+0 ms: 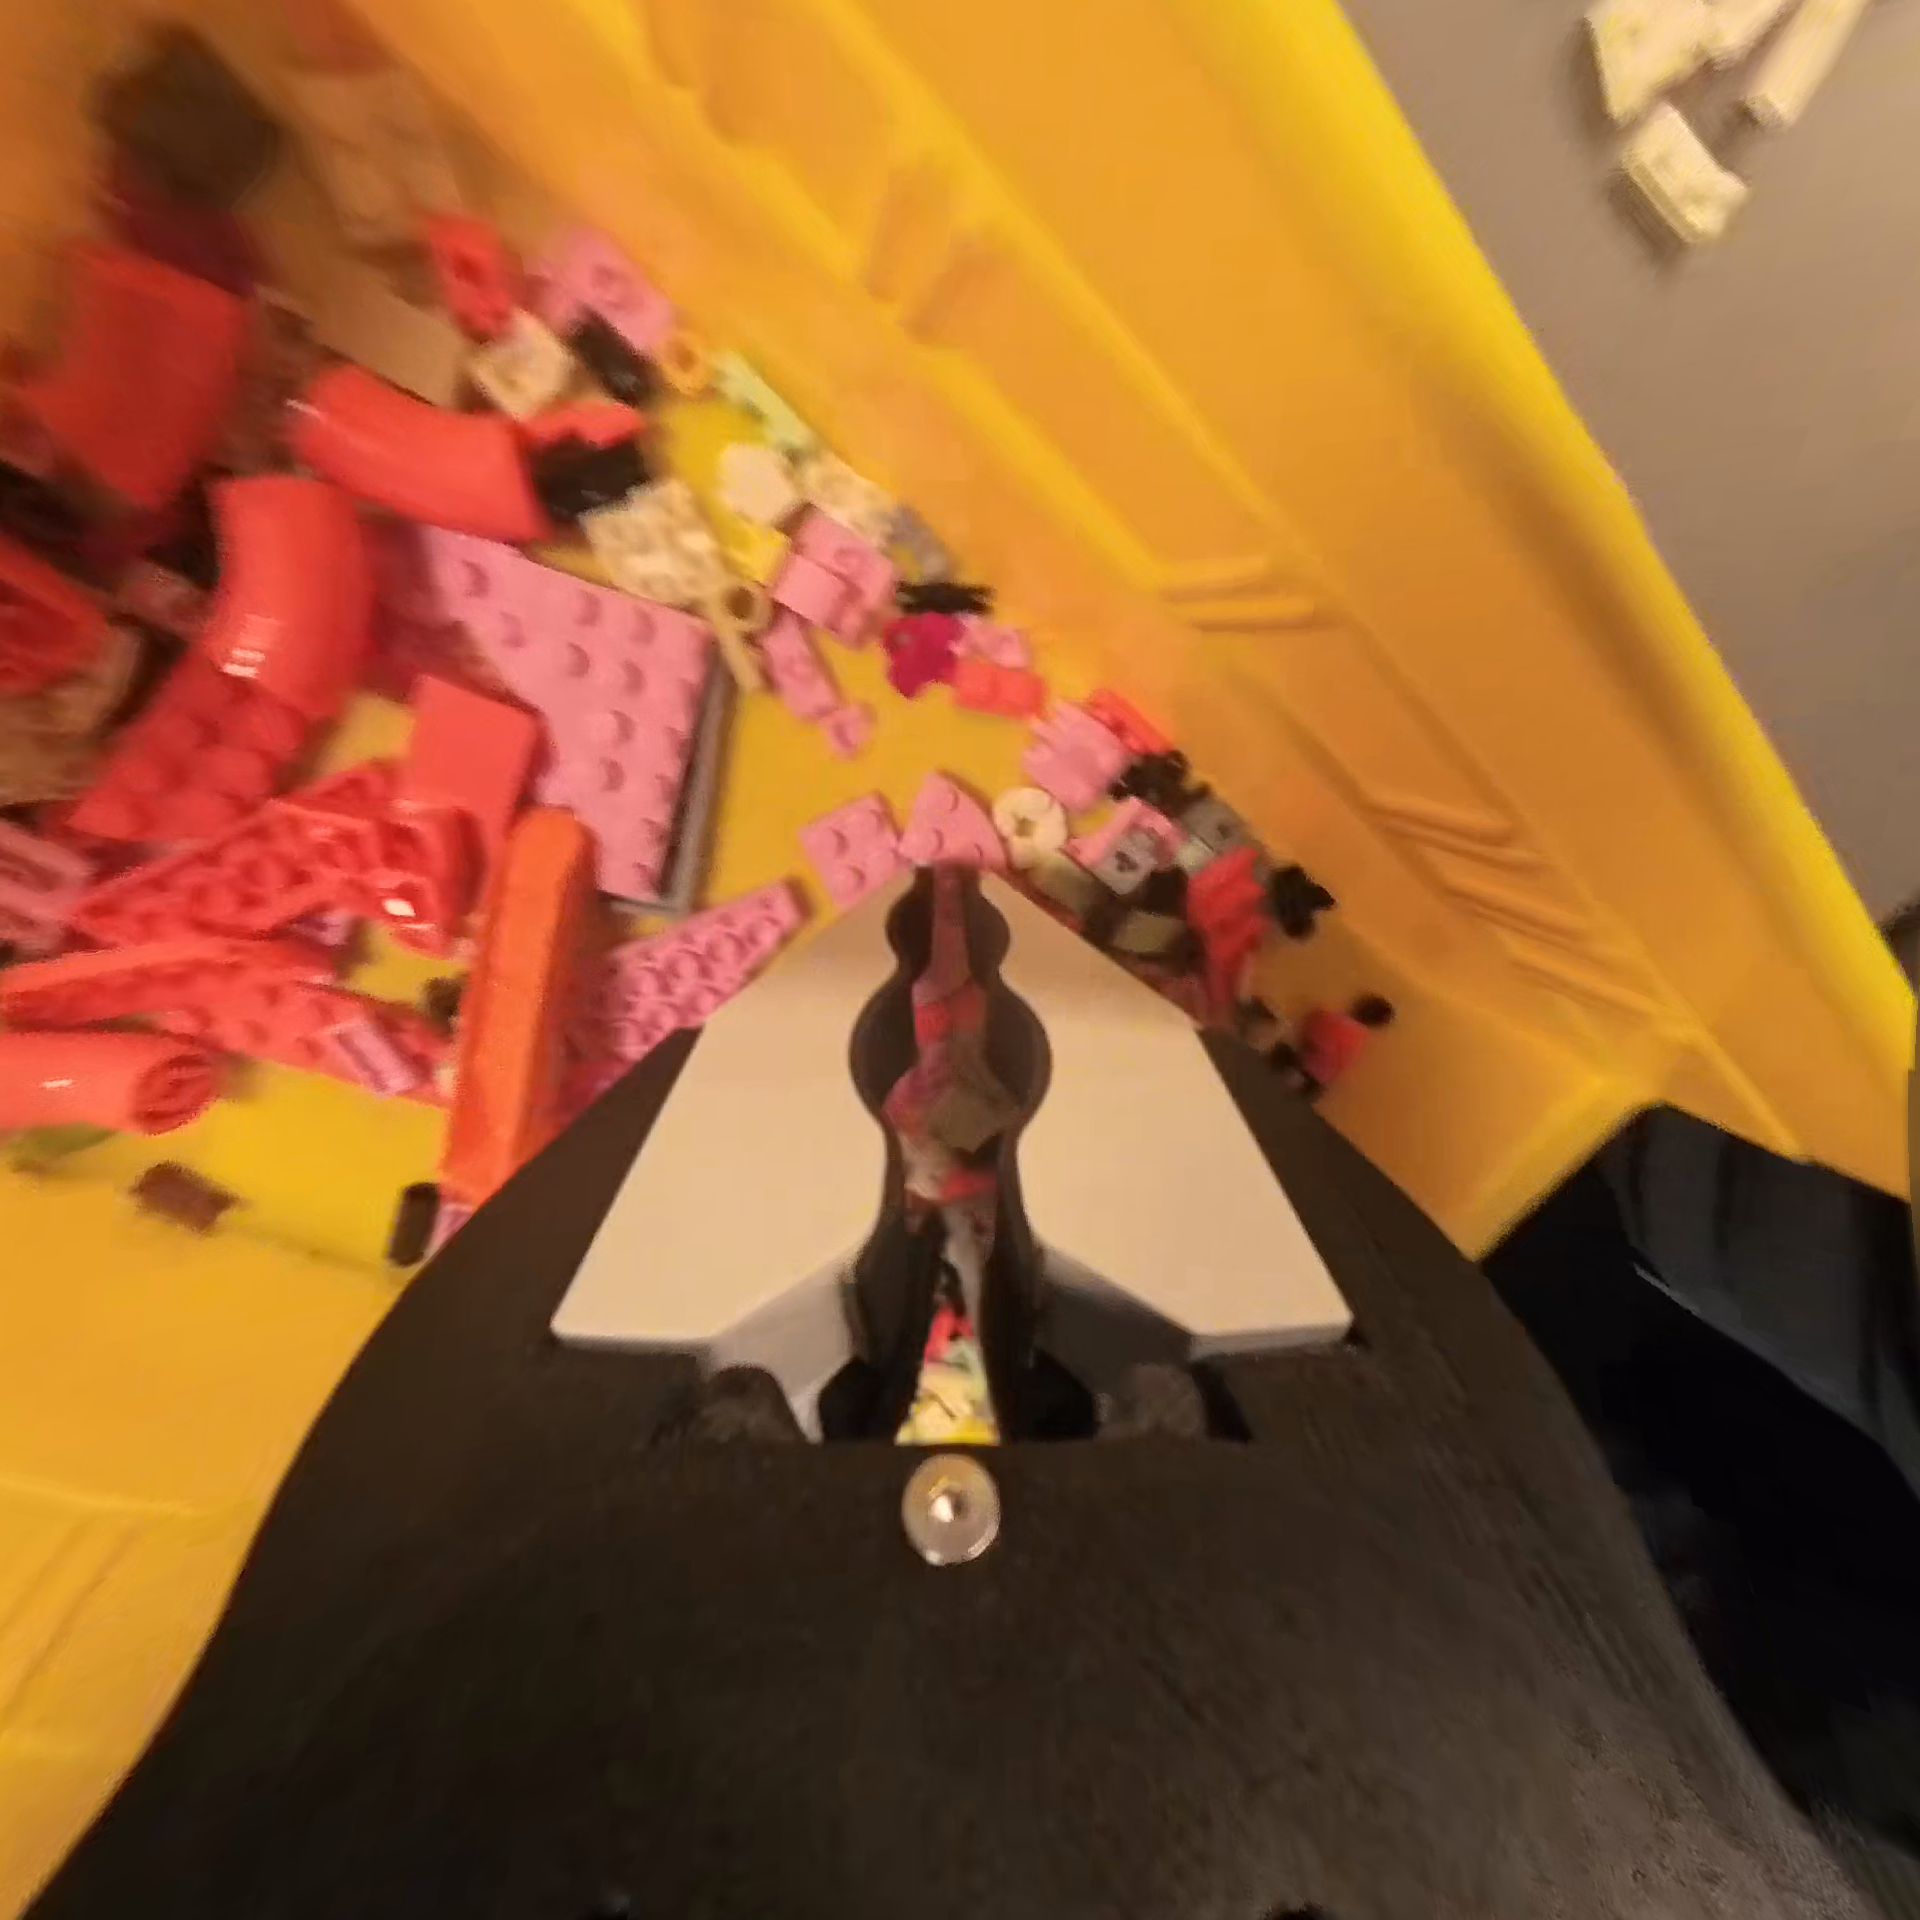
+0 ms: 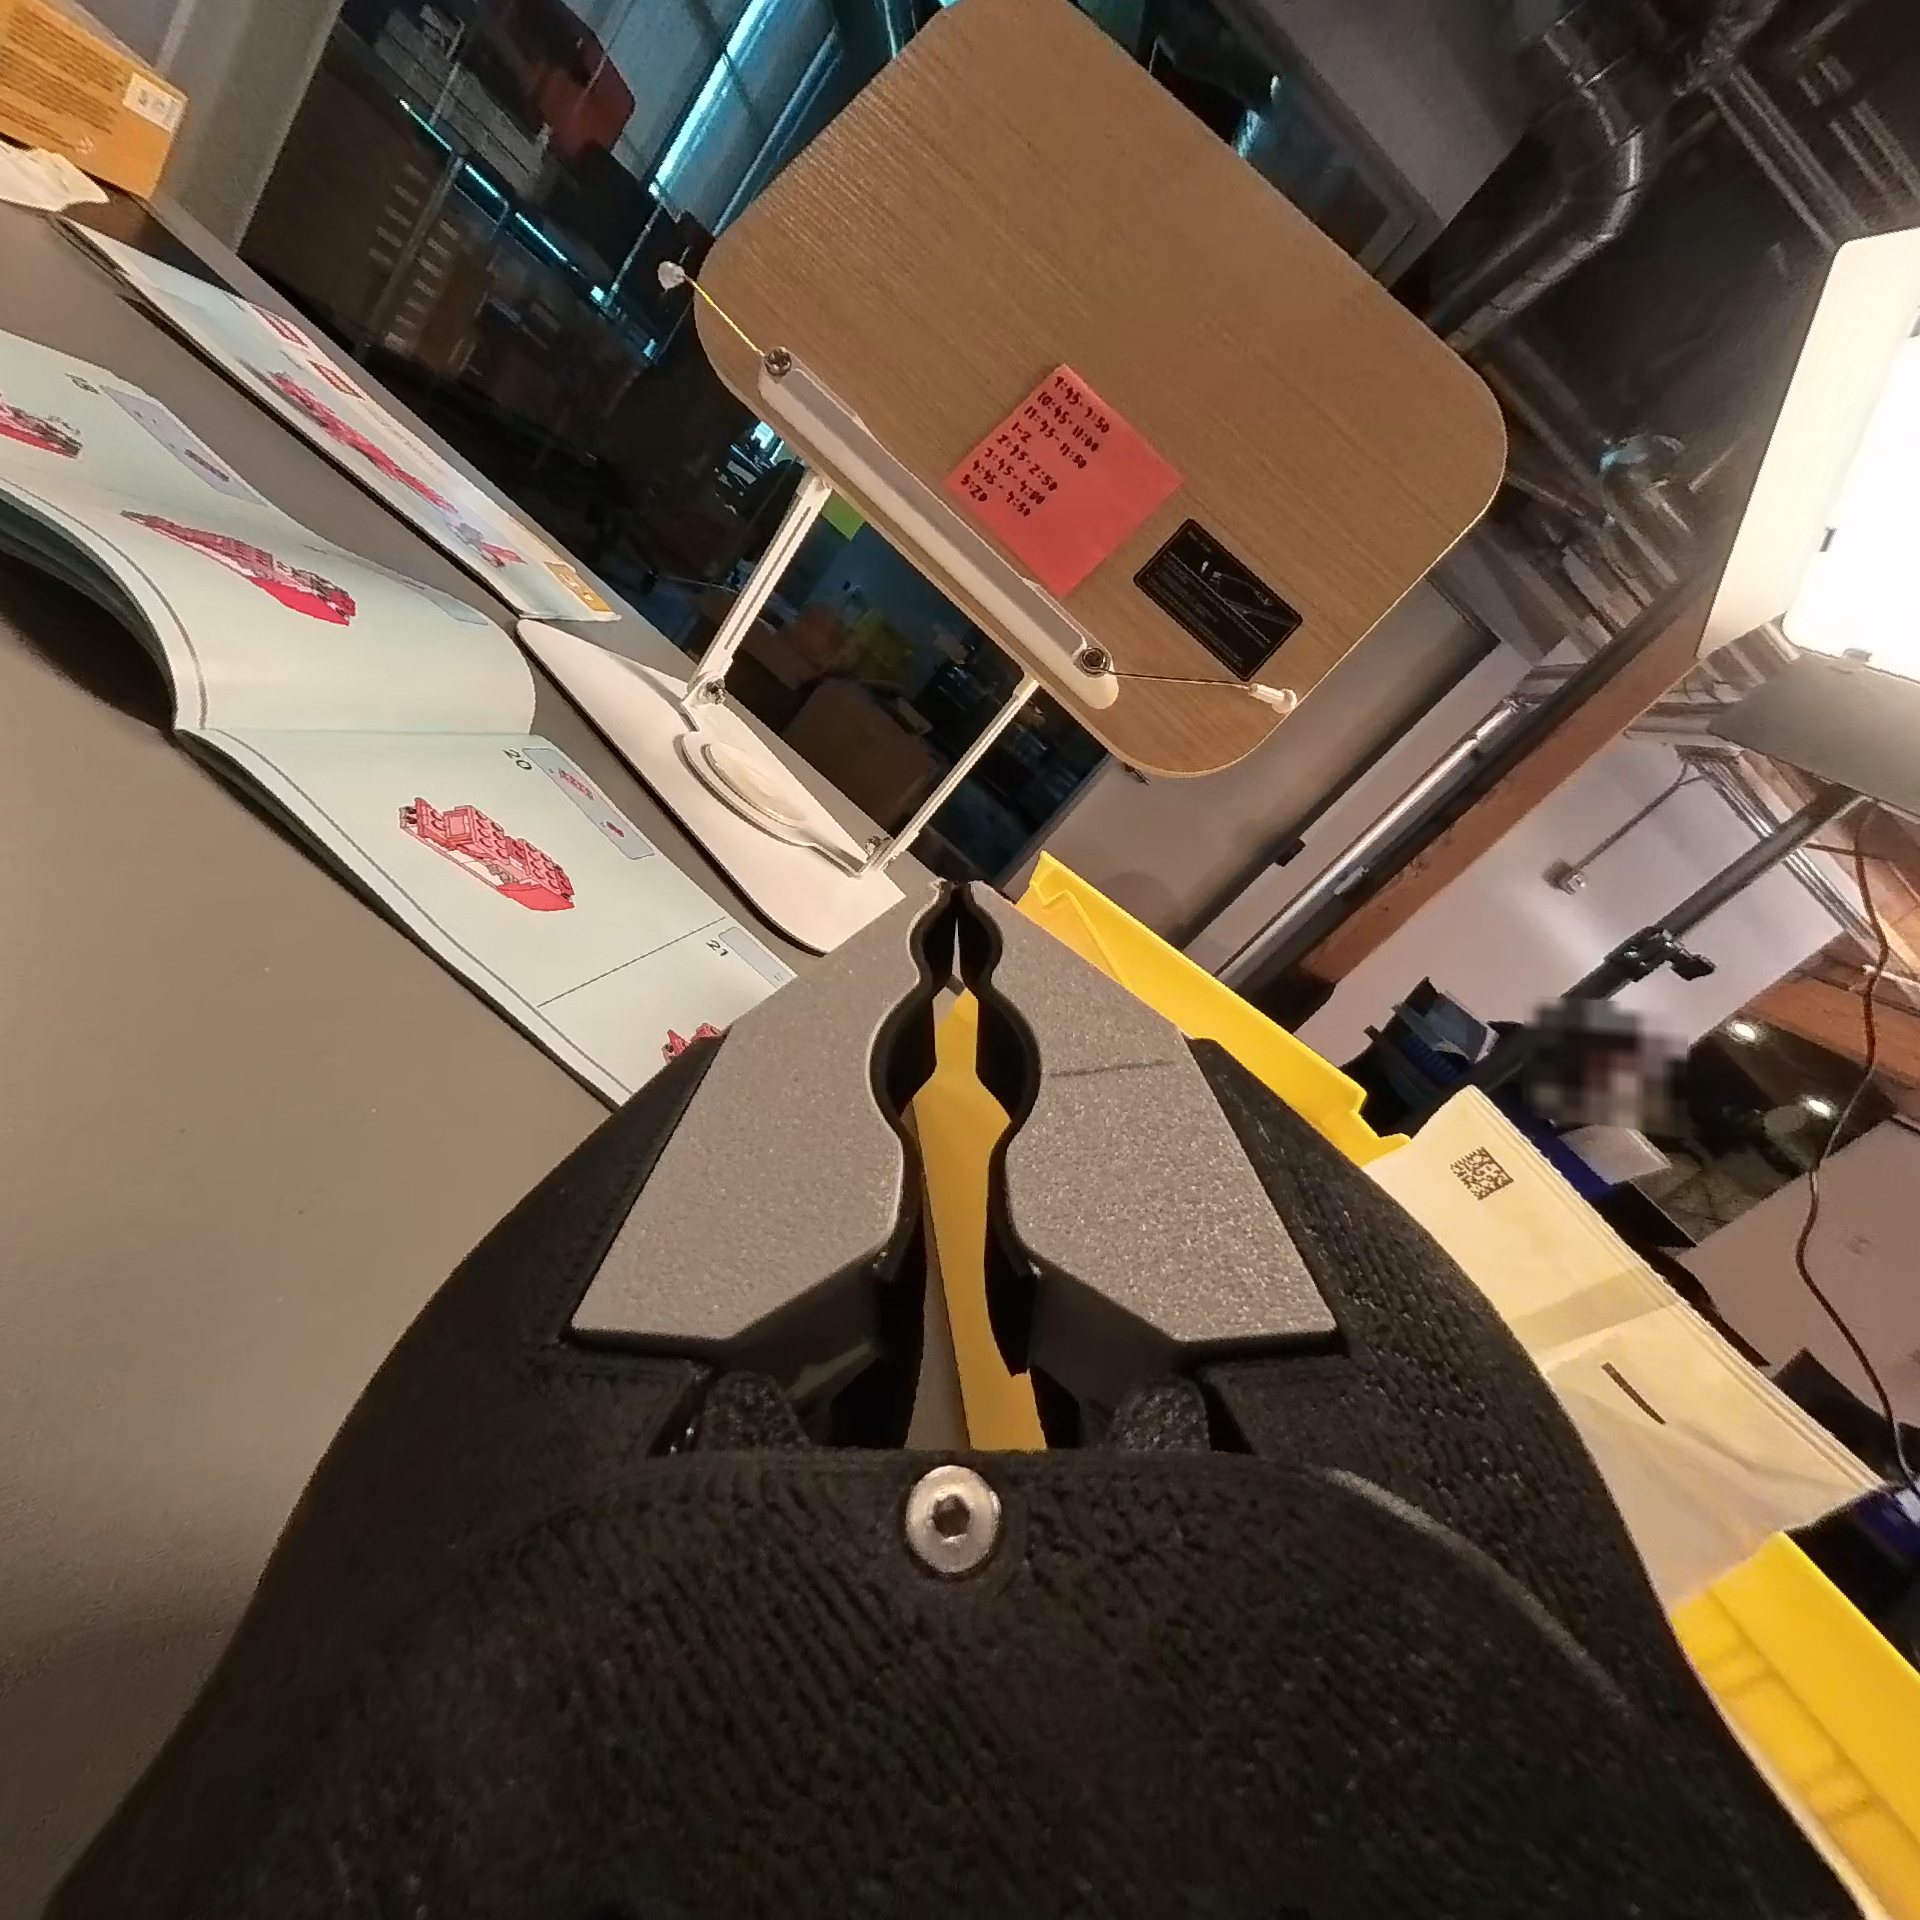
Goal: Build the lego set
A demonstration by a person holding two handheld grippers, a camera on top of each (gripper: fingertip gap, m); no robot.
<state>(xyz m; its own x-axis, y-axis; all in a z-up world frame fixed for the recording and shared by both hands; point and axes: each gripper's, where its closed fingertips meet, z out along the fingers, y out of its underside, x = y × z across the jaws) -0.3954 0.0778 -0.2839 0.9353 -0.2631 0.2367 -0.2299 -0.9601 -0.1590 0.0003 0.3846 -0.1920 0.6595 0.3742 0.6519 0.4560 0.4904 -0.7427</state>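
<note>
My left gripper (image 1: 940,881) is down inside a yellow bin (image 1: 1143,416), over loose bricks. Its fingers are closed on the near edge of a small pink wedge plate (image 1: 951,826); the view is blurred by motion. A pink square plate (image 1: 852,847) lies just left of it and a white round piece (image 1: 1029,826) just right. A large pink plate (image 1: 592,675) and a heap of red bricks (image 1: 260,623) lie farther left. My right gripper (image 2: 956,891) is shut with nothing between its fingertips, above the grey table (image 2: 208,1143) beside the bin's rim (image 2: 1195,997).
An open instruction booklet (image 2: 364,707) lies left on the table. A wooden board (image 2: 1091,364) on a white stand (image 2: 748,790) is ahead, bearing a pink note (image 2: 1060,478). A cream bag (image 2: 1558,1299) lies over the bin. White pieces (image 1: 1683,135) lie outside the bin.
</note>
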